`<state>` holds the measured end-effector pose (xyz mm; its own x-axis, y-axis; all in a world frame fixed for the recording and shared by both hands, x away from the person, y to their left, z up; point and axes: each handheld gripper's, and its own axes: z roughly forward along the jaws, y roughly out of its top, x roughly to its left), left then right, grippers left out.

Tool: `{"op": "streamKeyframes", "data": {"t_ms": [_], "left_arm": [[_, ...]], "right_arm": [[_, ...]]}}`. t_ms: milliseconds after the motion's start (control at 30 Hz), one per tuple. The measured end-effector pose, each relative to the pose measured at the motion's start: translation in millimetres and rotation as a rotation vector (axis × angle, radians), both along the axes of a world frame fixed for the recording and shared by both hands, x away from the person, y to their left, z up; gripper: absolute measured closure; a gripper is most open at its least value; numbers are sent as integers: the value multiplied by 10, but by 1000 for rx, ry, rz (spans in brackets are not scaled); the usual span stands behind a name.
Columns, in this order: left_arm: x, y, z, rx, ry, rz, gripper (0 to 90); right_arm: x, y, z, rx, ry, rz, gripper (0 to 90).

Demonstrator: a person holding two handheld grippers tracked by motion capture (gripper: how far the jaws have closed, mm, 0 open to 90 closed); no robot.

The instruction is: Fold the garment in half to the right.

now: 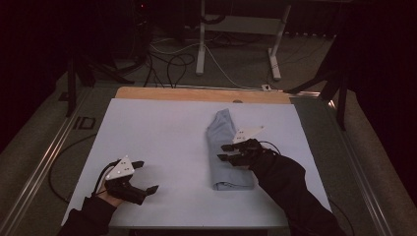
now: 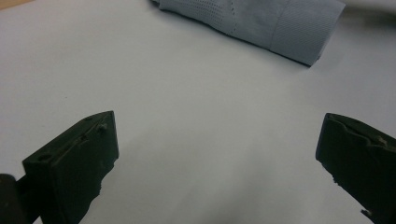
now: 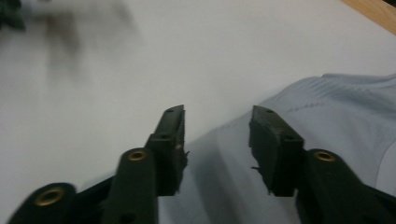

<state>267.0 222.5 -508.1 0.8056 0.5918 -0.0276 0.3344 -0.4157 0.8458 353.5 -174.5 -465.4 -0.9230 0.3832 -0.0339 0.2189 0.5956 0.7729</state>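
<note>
A folded pale blue-grey cloth point(image 1: 219, 132) lies lengthwise on the white table cover point(image 1: 162, 128), right of the middle. My right gripper point(image 1: 222, 152) hovers over the cloth's middle and points left across it. Its jaws stand a little apart with nothing between them, and in the right gripper view point(image 3: 217, 112) the cloth point(image 3: 336, 107) lies beneath and to the right. My left gripper point(image 1: 149, 175) rests near the front left of the table, wide open and empty. In the left gripper view point(image 2: 217, 140) the cloth point(image 2: 261, 23) lies well ahead of its jaws.
A strip of wooden tabletop point(image 1: 196, 93) shows beyond the cover's far edge. Behind the table, white desk legs point(image 1: 200, 44) and loose cables point(image 1: 172, 64) sit on the floor. Dark stands flank the table at left and right.
</note>
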Motion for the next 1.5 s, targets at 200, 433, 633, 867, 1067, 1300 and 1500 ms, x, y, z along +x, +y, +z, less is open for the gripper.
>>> {"op": "streamKeyframes", "data": {"t_ms": [200,433,633,867,1067,1300,1500], "left_arm": [[4,2,1,-5,1,1,4],[7,2,-6,-2,2,2,4],[11,11,-10,-7,4,5,4],[7,-4,-14,2,5,-5,4],[8,2,-12,-3,5,-2,4],[6,7,-8,-5,4,0,3],[8,8,-9,-6,4,0,4]], "right_arm": [[-114,-3,-19,-16,-26,38,897],[-160,67,-68,-13,-7,96,900],[-137,40,-297,-55,48,95,900],[-135,-14,-461,-77,98,87,900],[-161,-70,-563,-68,122,106,900],[-246,-70,-576,-81,101,108,900],[-384,-77,-592,-80,61,99,900]]}}
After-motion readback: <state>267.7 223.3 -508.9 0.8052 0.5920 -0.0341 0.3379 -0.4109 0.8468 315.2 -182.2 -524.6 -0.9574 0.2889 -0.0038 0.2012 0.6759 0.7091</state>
